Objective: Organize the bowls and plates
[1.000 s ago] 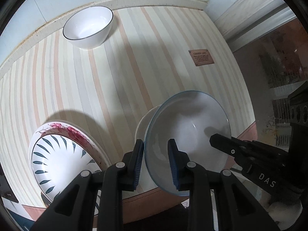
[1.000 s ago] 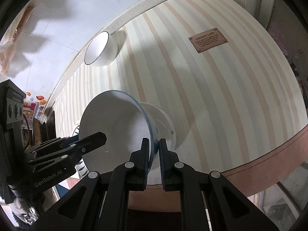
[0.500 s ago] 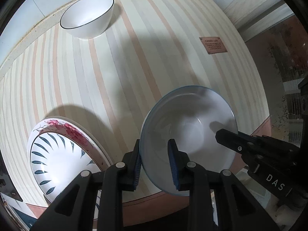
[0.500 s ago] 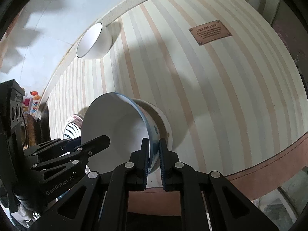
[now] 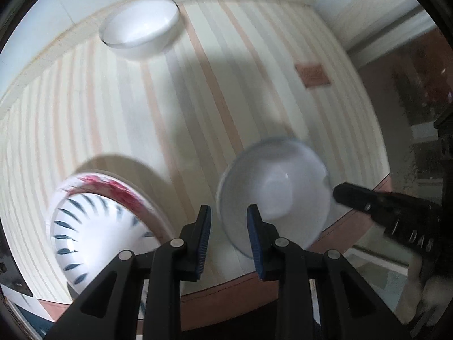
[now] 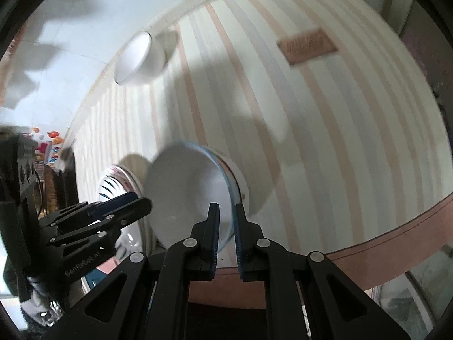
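I am looking along both grippers at a worktop (image 5: 226, 90) covered in a cream cloth with pale pink and grey stripes; both views are a little blurred.

My right gripper (image 6: 227, 223) is pinching the near rim of a blue-rimmed bowl (image 6: 187, 192), one finger inside the rim and one outside, with only the thin wall of the bowl between the pads. The bowl is white inside and sits tilted, its open side turned towards the left. In the left wrist view the same bowl (image 5: 273, 192) appears at the near right of the worktop, close to the near edge, with the right gripper's black fingers reaching in from the right to its rim.

My left gripper (image 5: 228, 226) is spread apart and holds nothing. Its fingers hover just on the near left of the bowl, with striped cloth visible between the blue pads.

To the left of the bowl, at the near left of the worktop, lies a patterned plate (image 5: 96, 226), white with dark leaf marks around it and a red floral patch on its far rim. I cannot tell whether it is one plate or a stack.

At the far left of the worktop, close to the wall, stands a plain white bowl (image 5: 141, 34), upright and well apart from the rest. A small brown label (image 5: 312, 75) is fixed to the cloth on the far right.
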{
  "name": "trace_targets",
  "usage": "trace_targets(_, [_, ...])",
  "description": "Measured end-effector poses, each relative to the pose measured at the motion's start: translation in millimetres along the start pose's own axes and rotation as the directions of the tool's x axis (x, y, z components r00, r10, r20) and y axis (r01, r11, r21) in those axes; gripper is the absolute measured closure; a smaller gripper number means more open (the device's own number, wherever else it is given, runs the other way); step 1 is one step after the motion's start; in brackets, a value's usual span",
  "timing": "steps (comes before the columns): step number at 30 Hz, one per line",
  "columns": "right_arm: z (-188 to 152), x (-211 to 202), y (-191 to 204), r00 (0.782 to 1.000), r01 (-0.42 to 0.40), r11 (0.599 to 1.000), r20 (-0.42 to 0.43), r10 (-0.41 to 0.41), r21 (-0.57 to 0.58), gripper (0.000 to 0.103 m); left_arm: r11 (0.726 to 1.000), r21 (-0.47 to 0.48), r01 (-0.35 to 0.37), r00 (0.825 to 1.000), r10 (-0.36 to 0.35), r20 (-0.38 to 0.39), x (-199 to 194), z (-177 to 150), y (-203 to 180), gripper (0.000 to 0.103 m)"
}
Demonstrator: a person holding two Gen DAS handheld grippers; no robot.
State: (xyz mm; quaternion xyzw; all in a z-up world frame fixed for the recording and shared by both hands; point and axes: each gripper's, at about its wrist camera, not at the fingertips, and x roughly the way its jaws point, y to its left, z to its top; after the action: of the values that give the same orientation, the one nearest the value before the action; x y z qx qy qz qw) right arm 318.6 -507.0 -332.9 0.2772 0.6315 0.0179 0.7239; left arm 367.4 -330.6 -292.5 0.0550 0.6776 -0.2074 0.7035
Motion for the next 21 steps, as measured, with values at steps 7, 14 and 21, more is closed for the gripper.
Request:
trace_targets(7, [56.3, -30.2, 37.6, 0.996, -0.053, 0.997, 0.073, 0.058, -0.062, 0.058, 0.984, -0.174, 0.033, 0.990, -0.008, 0.144, -56.5, 46.7, 69.2, 0.074])
trace_targets(14, [153.0, 24.7, 87.7, 0.991, -0.107, 0.991, 0.066, 0.112, -0.081, 0.053, 0.940, -0.338, 0.041, 0.988, 0.011, 0.152, -34.2, 123.9, 150.8, 0.074])
trace_targets(21, [225.4, 87.9, 124.8, 0.999, -0.033, 0.991, 0.025, 0.037, -0.128, 0.053, 0.927, -0.373, 0.046, 0.996, -0.016, 0.085, 14.1, 168.7, 176.1, 0.074])
